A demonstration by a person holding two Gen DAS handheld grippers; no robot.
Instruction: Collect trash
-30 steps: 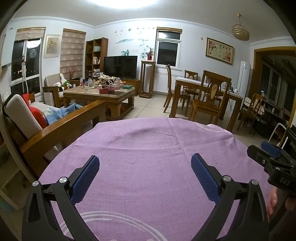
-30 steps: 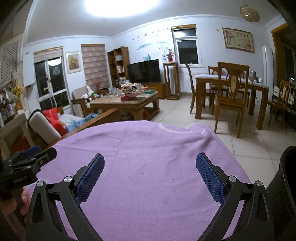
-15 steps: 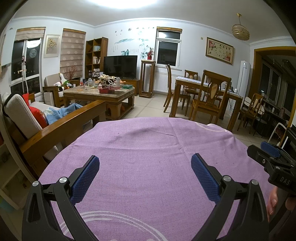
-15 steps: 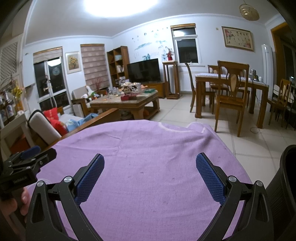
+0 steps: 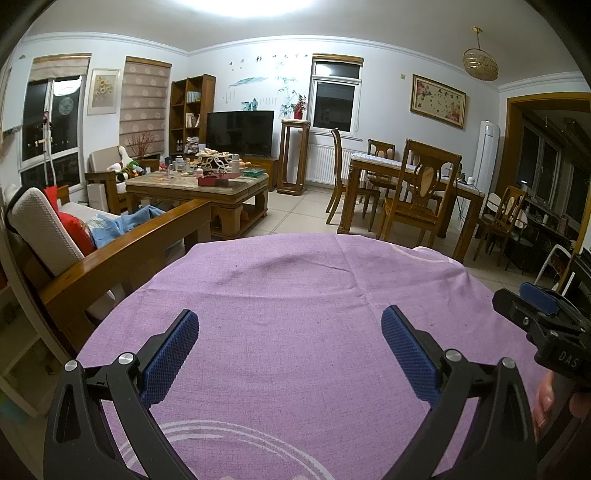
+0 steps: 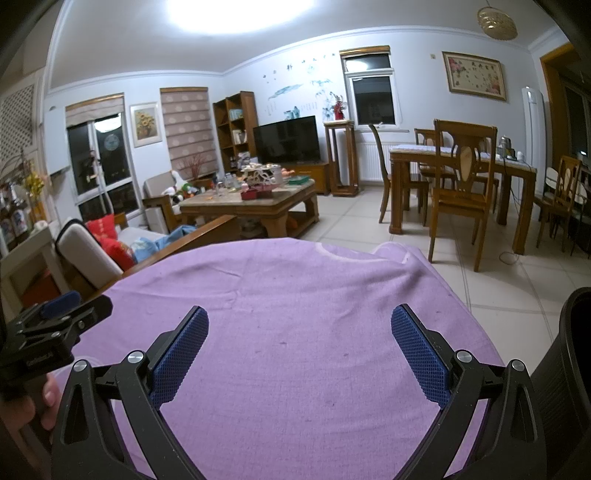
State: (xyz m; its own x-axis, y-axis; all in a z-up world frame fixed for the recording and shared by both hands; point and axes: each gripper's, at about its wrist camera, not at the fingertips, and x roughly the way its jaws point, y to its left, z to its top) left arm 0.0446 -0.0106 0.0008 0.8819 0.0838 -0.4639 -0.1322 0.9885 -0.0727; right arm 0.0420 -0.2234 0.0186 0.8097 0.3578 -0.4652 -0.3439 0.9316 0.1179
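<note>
Two wide-open grippers, left gripper (image 5: 290, 341) and right gripper (image 6: 300, 339), over one purple cloth (image 5: 295, 295)

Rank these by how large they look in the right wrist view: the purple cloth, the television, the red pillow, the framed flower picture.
1. purple cloth, though nearest the camera
2. television
3 and 4. framed flower picture and red pillow look alike; not ranked.

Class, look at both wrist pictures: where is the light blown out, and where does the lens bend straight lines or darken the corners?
Left wrist view: the ceiling light is blown out to white at the top edge; the ceiling moulding bows and the corners go black. Right wrist view: the ceiling light glares white too; the window frames at the left lean and curve. The purple tablecloth is evenly lit and sharp.
</note>
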